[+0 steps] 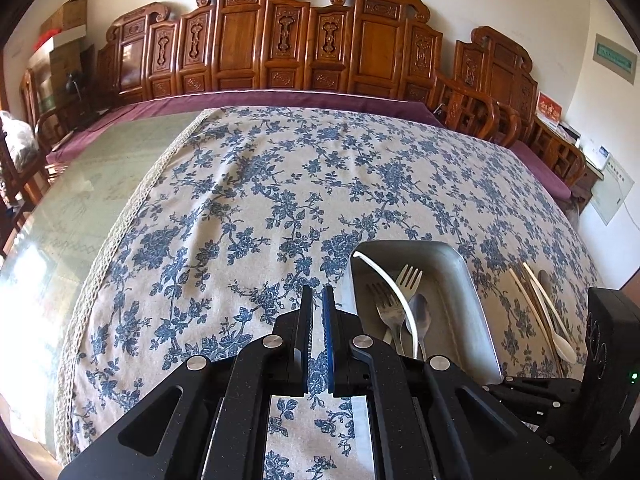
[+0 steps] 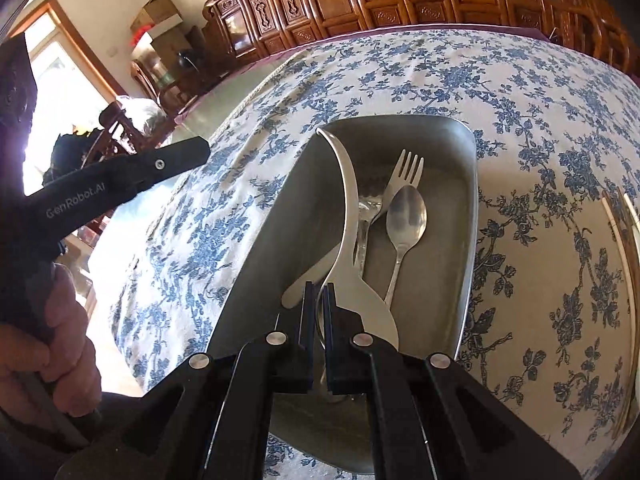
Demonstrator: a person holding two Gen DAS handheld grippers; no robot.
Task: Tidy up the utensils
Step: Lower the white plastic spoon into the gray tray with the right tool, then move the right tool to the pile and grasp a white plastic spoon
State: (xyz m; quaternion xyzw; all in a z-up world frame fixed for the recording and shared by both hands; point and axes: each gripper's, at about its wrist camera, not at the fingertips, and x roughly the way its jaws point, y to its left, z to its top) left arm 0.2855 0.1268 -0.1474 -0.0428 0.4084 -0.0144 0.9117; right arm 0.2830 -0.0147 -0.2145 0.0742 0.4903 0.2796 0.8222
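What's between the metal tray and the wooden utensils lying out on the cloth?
Only bare flowered tablecloth. The left wrist view shows the tray and the wooden utensils apart, with nothing on the cloth strip between them.

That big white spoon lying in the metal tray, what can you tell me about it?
The white spoon looks like smooth plastic or ceramic, with a long curved handle and a broad bowl. It lies tilted in the grey metal tray: the handle tip rests on the tray's far left rim, while the right gripper pinches the edge of its bowl at the near end. It lies across a fork, beside a metal spoon.
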